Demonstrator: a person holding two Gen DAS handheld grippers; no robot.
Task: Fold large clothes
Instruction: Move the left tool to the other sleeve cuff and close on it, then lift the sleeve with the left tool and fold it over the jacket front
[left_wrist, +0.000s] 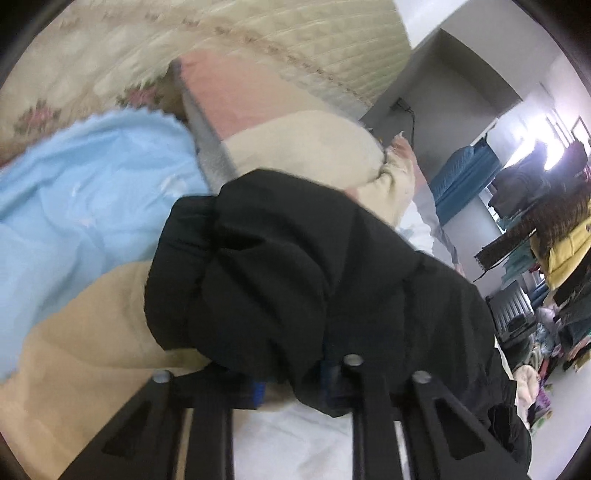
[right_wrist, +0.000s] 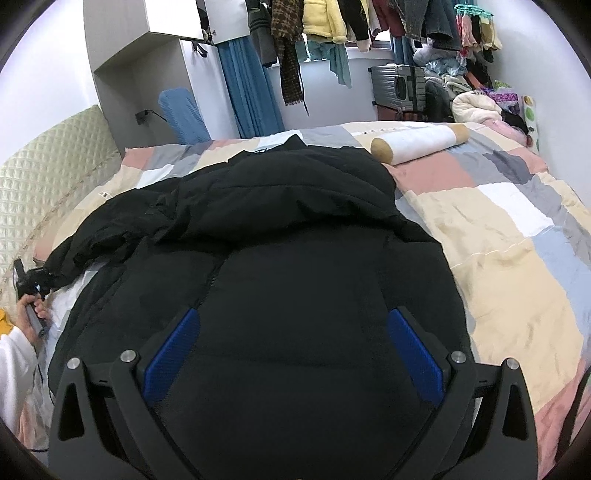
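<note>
A black puffer jacket (right_wrist: 280, 229) is lying spread across the bed (right_wrist: 517, 236), matte and padded, quilted in soft horizontal ridges. Its long axis is running away from the right wrist camera, the collar end pointing toward the far wall. The right claw (right_wrist: 291, 354) is hovering over the hem, its blue pads (right_wrist: 173, 350) standing wide apart, gripping nothing. The left claw (left_wrist: 291, 376) is sitting nearly closed around a bunched sleeve (left_wrist: 258, 266), apparently pinching it, though fabric is hiding the tips. The patchwork quilt underneath is looking smooth and cottony.
</note>
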